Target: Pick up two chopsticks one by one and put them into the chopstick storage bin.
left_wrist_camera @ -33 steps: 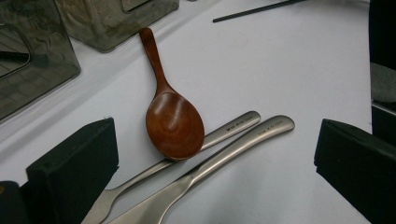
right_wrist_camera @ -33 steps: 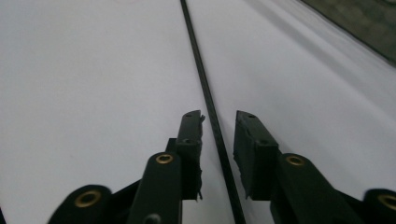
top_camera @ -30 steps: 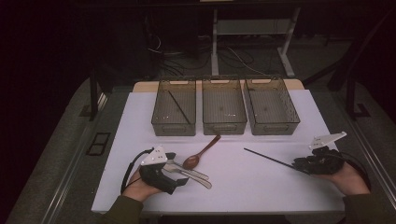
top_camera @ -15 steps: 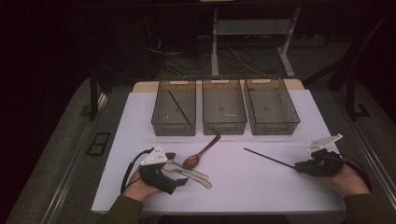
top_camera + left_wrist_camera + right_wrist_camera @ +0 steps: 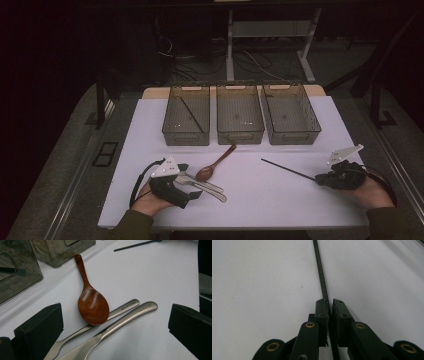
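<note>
Fingers of left gripper [image 5: 115,332] apart near three utensils; right gripper [image 5: 330,305] clamps one black stick [image 5: 320,270].

The white counter [image 5: 280,200] carries three clear bins [image 5: 239,115] in a row along its far side. Nearer, a wooden spoon [image 5: 215,164] lies left of centre, its bowl resting on one of two metal utensils [image 5: 202,184]. A thin black stick [image 5: 287,169] lies to the right.
</note>
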`<state>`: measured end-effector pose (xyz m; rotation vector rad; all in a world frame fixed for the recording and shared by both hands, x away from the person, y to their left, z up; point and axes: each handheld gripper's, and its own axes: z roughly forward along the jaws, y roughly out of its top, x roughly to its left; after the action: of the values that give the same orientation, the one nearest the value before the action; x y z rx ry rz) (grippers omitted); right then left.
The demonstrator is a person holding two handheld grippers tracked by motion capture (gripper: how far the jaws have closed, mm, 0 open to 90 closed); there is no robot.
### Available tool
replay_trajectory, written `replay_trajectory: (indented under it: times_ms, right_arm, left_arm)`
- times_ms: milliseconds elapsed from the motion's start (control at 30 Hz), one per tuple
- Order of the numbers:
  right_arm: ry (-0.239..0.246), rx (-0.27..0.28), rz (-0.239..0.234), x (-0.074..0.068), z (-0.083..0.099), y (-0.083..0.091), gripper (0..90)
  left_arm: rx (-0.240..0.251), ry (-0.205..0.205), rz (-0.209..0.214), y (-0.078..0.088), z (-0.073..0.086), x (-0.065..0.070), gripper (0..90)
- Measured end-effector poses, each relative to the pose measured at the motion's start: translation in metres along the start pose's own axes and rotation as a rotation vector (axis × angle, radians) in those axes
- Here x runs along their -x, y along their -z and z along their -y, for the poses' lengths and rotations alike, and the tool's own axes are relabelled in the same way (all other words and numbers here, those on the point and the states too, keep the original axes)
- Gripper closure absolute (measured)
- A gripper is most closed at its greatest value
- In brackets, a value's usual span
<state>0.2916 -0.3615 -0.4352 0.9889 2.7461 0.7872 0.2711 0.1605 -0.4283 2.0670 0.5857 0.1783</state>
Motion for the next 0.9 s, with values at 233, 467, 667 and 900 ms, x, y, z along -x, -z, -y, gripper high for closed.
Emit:
replay_trajectory:
  times_ms: [233,467,667,900]
  right_arm:
    - [-0.007,0.018,-0.005,0.001,0.002,0.001,86.0]
    - [-0.014,0.036,-0.033,0.002,0.003,0.004,85.9]
    - [-0.04,0.126,-0.078,0.003,0.004,0.016,85.9]
    - [-0.058,0.19,-0.097,0.005,0.005,0.025,85.9]
  left_arm:
    - [-0.001,-0.001,0.001,0.0,0.0,0.0,0.0]
    - [-0.003,-0.007,0.0,0.0,0.0,0.0,0.0]
    - [-0.002,-0.008,-0.001,0.001,0.0,0.0,0.0]
    - [0.003,-0.004,-0.001,0.001,0.0,0.0,0.0]
